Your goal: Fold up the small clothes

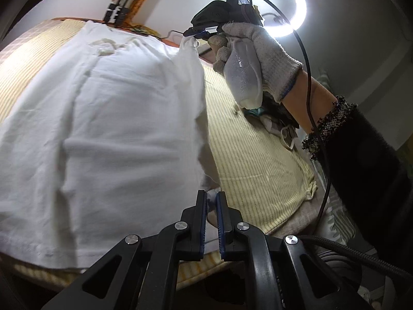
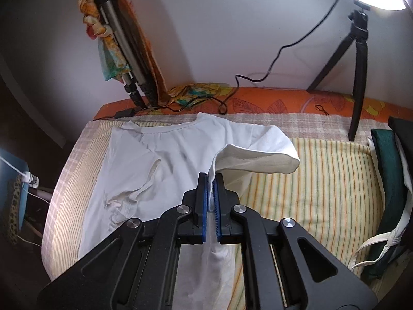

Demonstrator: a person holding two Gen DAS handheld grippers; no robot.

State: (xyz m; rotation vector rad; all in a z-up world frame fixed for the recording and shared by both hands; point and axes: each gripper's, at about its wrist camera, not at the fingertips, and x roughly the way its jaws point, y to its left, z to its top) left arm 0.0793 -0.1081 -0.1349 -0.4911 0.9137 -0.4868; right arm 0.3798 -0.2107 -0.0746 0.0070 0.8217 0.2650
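A white T-shirt (image 2: 144, 160) of soft, lightly creased cotton jersey lies spread on a bed, its ribbed round neckline toward the orange headboard end and its hem toward the cameras, so that its long axis runs from the near edge of the bed to the far one. One short sleeve (image 2: 260, 160) is lifted clear of the bedding and hangs as an open tube, showing a cream inner face. The right gripper (image 2: 211, 188) has its blue-padded jaws pressed together on a fold of the shirt's edge just below that sleeve, the cloth pinched between the pads and trailing down between the black arms. In the left wrist view the left gripper (image 1: 212, 199) is likewise closed on the white fabric near the hem corner, a small tuft showing between its ridged blue pads. That same view shows the right hand (image 1: 258, 59) in a grey knitted work glove, with a dark sleeve and a beaded cuff, raising the other gripper with the shirt's edge drawn up taut. Beneath the shirt lies a yellow striped cover (image 2: 322, 180) with a woven, ribbed look, over a pale checked sheet (image 2: 77, 155). Beyond stand an orange leaf-printed bedsheet (image 2: 271, 100), a folded tripod (image 2: 121, 46) leaning against the white wall, a small black tripod (image 2: 358, 59) and a glowing ring light (image 1: 273, 7).
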